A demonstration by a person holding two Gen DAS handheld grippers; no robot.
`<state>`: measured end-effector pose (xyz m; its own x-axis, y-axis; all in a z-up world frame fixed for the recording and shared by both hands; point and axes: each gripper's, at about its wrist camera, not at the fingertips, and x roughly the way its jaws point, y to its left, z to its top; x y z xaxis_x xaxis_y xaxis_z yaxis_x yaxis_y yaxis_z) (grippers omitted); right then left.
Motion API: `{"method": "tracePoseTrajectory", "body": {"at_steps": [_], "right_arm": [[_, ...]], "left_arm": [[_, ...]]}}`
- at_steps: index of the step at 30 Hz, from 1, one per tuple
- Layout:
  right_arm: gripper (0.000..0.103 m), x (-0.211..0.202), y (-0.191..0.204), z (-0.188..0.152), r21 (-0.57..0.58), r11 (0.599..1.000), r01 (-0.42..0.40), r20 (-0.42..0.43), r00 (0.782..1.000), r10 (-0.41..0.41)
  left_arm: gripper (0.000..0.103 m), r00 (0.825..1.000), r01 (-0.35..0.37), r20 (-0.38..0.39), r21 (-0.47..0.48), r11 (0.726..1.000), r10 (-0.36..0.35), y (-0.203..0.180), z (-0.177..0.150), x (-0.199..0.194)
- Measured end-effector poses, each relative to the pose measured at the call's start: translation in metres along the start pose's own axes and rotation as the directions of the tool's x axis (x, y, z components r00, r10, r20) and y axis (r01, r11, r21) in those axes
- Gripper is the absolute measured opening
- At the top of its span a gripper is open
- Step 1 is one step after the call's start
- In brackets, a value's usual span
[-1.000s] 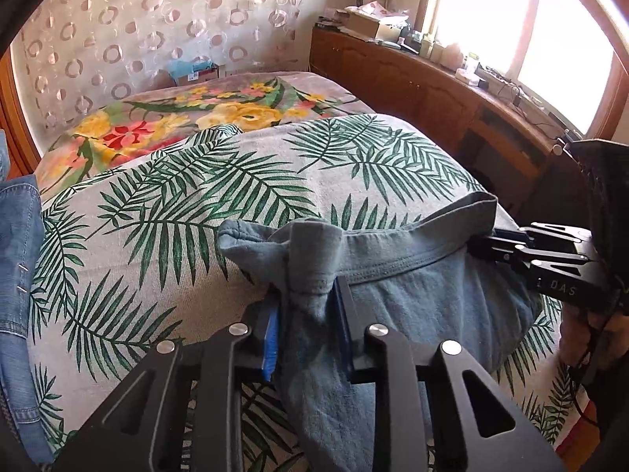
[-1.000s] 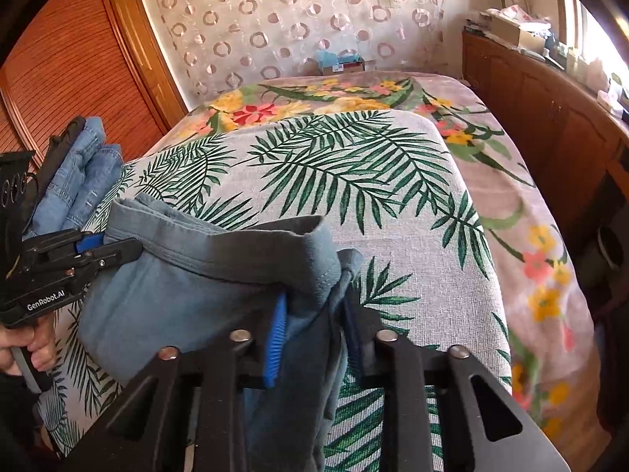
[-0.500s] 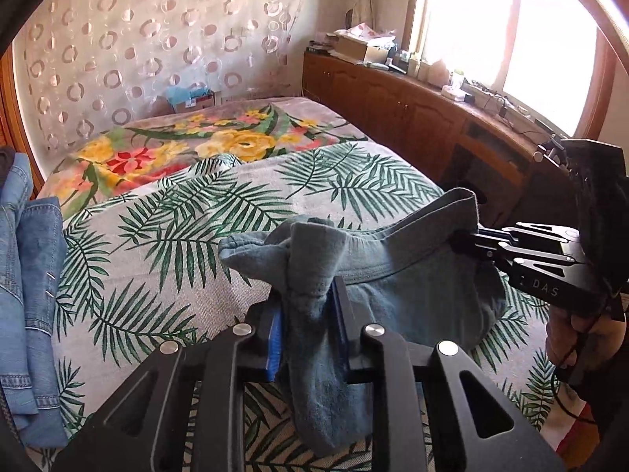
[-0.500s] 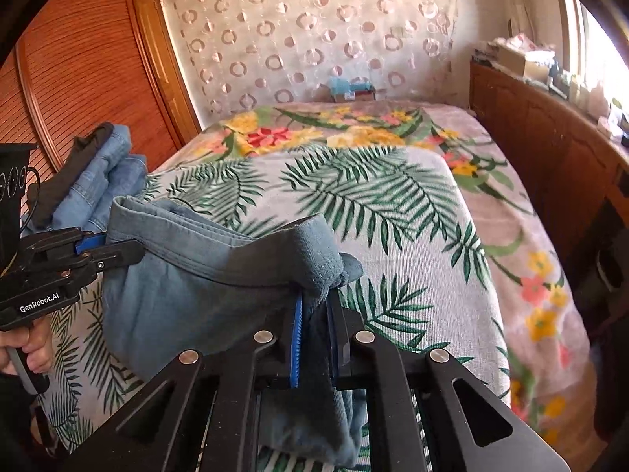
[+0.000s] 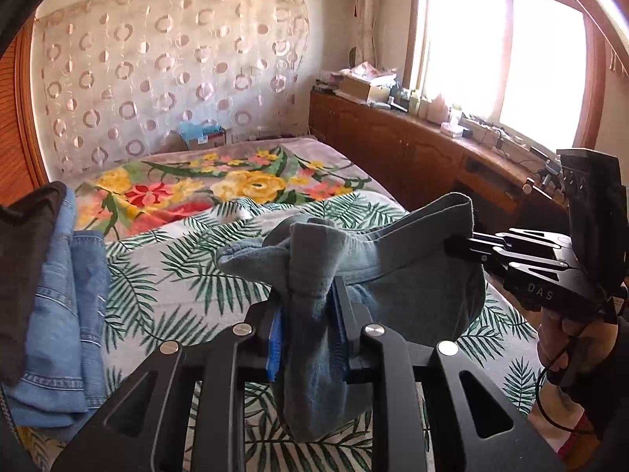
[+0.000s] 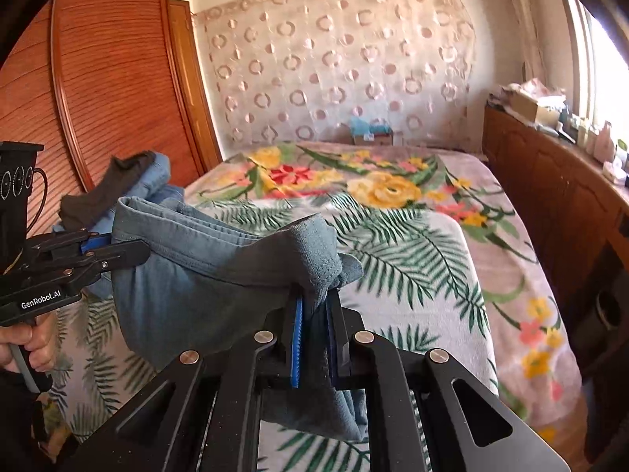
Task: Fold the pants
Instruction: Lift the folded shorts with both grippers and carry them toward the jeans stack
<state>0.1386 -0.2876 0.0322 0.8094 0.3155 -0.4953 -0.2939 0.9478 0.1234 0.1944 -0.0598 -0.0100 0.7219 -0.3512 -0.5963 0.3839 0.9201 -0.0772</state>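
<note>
My left gripper [image 5: 306, 314] is clamped on a bunched corner of the grey-blue pants [image 5: 393, 271], the cloth pinched tight between its blue pad and the black one, with a twisted tail hanging down through the fingers. My right gripper [image 6: 316, 328] is likewise closed hard on the other corner of the pants [image 6: 204, 275], only a thin fold of fabric between its pads.

Between the two grips the waistband stretches as a sagging span, lifted clear of the bed [image 5: 188, 275]; the body of the pants droops below it like a pouch. In the left view the right gripper [image 5: 460, 244] reaches in from the right, with a hand [image 5: 570, 338] on its handle. In the right view the left gripper [image 6: 114, 249] comes in from the left, gripped by a hand [image 6: 35, 342].

Below lies the palm-leaf sheet [image 6: 412, 259], with a floral blanket [image 6: 354, 181] farther off. A pile of folded jeans [image 5: 74, 295] sits at the bed's left edge, a dark garment [image 5: 27, 259] on top. Wooden cabinets [image 5: 412, 149] run along the right, under the window [image 5: 511, 59].
</note>
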Motion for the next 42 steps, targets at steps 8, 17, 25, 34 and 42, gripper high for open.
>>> {"method": "tracePoseTrajectory", "body": {"at_steps": [8,17,25,34,42], "right_arm": [[0.010,-0.009,0.031,0.019,-0.056,0.997,-0.048,0.067,0.996,0.051],[0.010,0.008,0.071,0.032,-0.124,0.986,-0.114,0.085,0.989,0.125],[0.010,0.035,0.083,0.048,-0.188,0.971,-0.145,0.080,0.983,0.162],[0.010,0.068,0.101,0.085,-0.256,0.953,-0.164,0.082,0.978,0.190],[0.010,0.102,0.123,0.116,-0.368,0.914,-0.169,0.095,0.971,0.218]], "left_arm": [[0.023,0.995,-0.061,0.075,-0.005,0.998,0.061,0.020,0.004,-0.048],[0.023,0.981,-0.148,0.120,-0.033,0.988,0.151,0.061,-0.004,-0.089],[0.023,0.969,-0.197,0.140,-0.074,0.978,0.206,0.100,-0.009,-0.106],[0.023,0.957,-0.211,0.175,-0.122,0.970,0.230,0.142,-0.007,-0.116],[0.023,0.937,-0.242,0.218,-0.159,0.957,0.273,0.172,-0.002,-0.127]]}}
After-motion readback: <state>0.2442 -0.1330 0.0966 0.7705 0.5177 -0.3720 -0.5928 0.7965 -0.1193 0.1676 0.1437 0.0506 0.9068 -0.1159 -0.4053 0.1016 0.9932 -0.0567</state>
